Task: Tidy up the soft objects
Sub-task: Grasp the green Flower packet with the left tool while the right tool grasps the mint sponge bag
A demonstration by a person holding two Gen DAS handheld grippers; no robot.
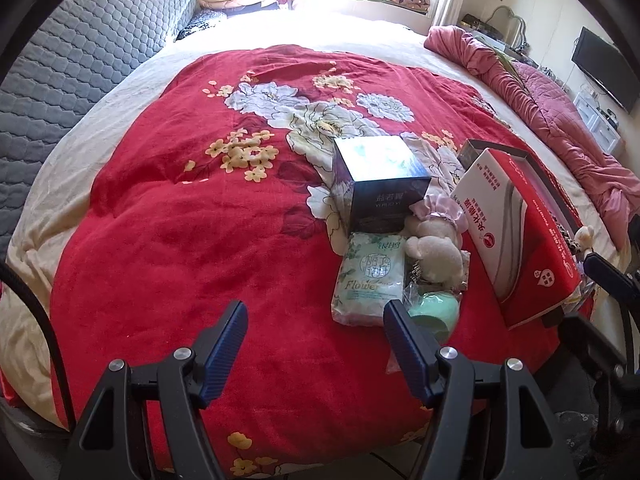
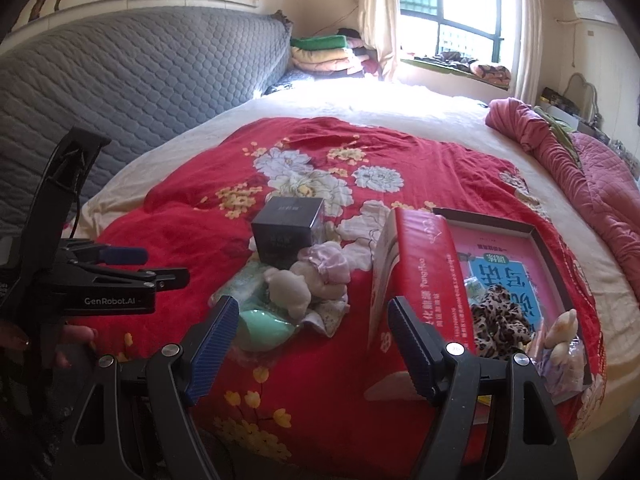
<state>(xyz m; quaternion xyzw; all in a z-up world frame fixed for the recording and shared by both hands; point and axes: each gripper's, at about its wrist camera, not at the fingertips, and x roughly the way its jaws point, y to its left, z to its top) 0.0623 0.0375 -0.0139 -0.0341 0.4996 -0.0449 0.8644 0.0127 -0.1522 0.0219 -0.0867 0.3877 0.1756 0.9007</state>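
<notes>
On the red flowered blanket (image 1: 168, 216) lies a cream plush bear (image 1: 434, 250) with pink frills, a floral tissue pack (image 1: 366, 280) and a mint-green soft object (image 1: 434, 314) in clear wrap. The same bear (image 2: 290, 288) and mint object (image 2: 262, 326) show in the right wrist view. My left gripper (image 1: 314, 320) hovers open just before the tissue pack, nothing between its fingers. My right gripper (image 2: 310, 316) is open too, above the blanket between the mint object and the red box (image 2: 424, 264). Inside that open box lie a leopard-print cloth (image 2: 500, 316) and a small plush (image 2: 562, 332).
A dark cube box (image 1: 380, 180) stands behind the bear. The red box's lid (image 1: 500, 216) leans upright. A pink quilt (image 1: 560, 120) is bunched along the bed's right side, a grey padded headboard (image 2: 140, 80) on the left. A hand holds the left gripper (image 2: 116, 256).
</notes>
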